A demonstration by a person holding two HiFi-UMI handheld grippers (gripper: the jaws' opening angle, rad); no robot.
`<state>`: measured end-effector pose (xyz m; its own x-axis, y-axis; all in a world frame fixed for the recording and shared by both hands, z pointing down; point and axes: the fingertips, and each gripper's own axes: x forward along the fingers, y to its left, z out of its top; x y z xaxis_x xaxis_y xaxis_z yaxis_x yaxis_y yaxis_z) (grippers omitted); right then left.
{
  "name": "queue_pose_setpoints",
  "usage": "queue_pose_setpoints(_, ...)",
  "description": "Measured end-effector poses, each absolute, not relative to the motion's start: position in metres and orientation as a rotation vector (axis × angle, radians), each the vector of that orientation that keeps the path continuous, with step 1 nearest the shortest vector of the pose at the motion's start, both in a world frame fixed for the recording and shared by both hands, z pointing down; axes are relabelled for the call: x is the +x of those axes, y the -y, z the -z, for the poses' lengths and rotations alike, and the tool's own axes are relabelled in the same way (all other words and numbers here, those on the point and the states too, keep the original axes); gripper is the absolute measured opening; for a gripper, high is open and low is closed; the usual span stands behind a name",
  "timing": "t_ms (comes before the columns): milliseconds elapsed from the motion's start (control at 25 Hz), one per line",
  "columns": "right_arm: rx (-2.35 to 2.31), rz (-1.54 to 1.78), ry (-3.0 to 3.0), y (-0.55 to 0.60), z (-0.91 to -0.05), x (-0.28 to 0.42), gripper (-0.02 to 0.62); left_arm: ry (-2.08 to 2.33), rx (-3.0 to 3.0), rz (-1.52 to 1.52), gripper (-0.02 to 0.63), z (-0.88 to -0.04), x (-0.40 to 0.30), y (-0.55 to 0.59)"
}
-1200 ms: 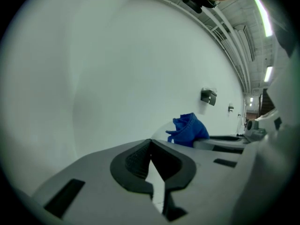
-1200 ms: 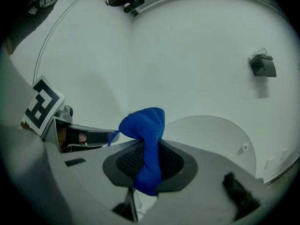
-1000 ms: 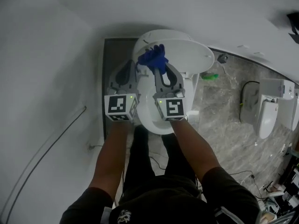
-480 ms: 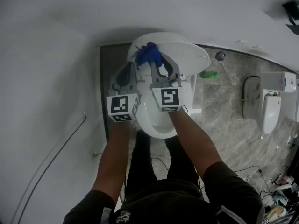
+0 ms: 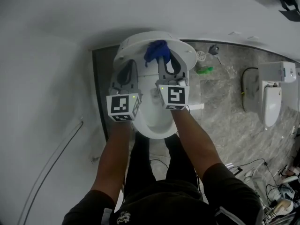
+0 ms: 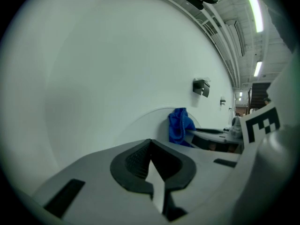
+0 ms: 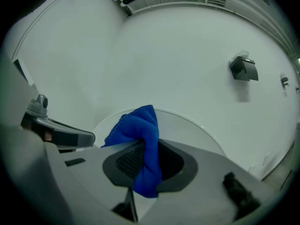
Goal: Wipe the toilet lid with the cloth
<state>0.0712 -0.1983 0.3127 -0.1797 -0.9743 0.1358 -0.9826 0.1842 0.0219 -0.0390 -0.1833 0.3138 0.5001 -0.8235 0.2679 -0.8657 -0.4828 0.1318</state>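
Blue cloth (image 5: 156,50) is pinched in the right gripper (image 5: 163,61). A bunch of it stands out past the jaw tips and a fold hangs down between the pads. In the right gripper view the jaws are clamped on the fabric, with no gap showing on either side of it.

Cloth position: in front of the raised white toilet lid (image 5: 133,45), at the lid's upper edge and slightly right of its middle in the head view. Whether it actually presses on the lid face I cannot tell.

The left gripper (image 5: 126,69) has its jaws pressed together with nothing between them. It sits just beside the right gripper, towards the lid's left edge, and is apart from the cloth.

Both forearms reach over the bowl (image 5: 154,125) from the near side.

Surroundings: a white wall (image 5: 47,55) to the left with a thin cable (image 5: 49,161) running down it. The stone-patterned floor (image 5: 225,111) lies to the right, with a small green object (image 5: 205,70) on it near the lid's right edge. A second toilet (image 5: 271,100) stands well apart at the far right.
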Motion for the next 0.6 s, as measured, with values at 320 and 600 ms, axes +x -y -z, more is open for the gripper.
queue_pose_setpoints(320,2.052,-0.112,2.213,0.19,-0.317,0.134,0.071,1.361,2.544,-0.258,0.011,-0.317,0.008,0.179)
queue_pose_setpoints(600,2.039,-0.066,2.248,0.181,-0.312,0.137,0.071,1.371,2.552,-0.241,0.011,-0.314,0.018,0.179)
